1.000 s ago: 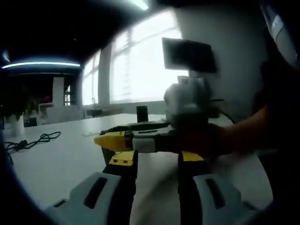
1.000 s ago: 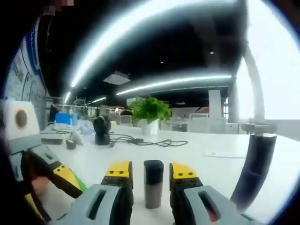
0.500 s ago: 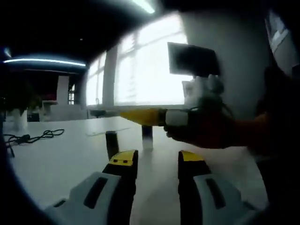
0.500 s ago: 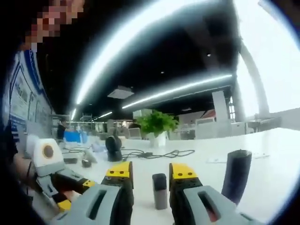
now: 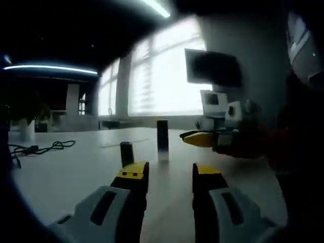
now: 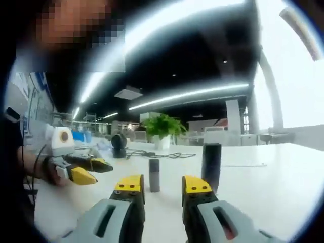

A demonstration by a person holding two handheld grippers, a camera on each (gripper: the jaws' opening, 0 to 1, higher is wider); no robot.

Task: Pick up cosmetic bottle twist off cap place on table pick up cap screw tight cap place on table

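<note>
The cosmetic bottle (image 5: 162,140) and its cap (image 5: 126,152) stood upright and apart on the white surface (image 5: 61,177), away from its edges. The left hand-held gripper (image 5: 164,174) and right hand-held gripper (image 6: 158,185) both hovered with jaws parted, holding nothing.

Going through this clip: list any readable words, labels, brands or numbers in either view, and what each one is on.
No text can be read in either view.
Cosmetic bottle and cap: no label shows; both dark and small.
Wall poster behind the left gripper: blue marks, too blurred to read.
Wall screen: dark, nothing legible.
</note>
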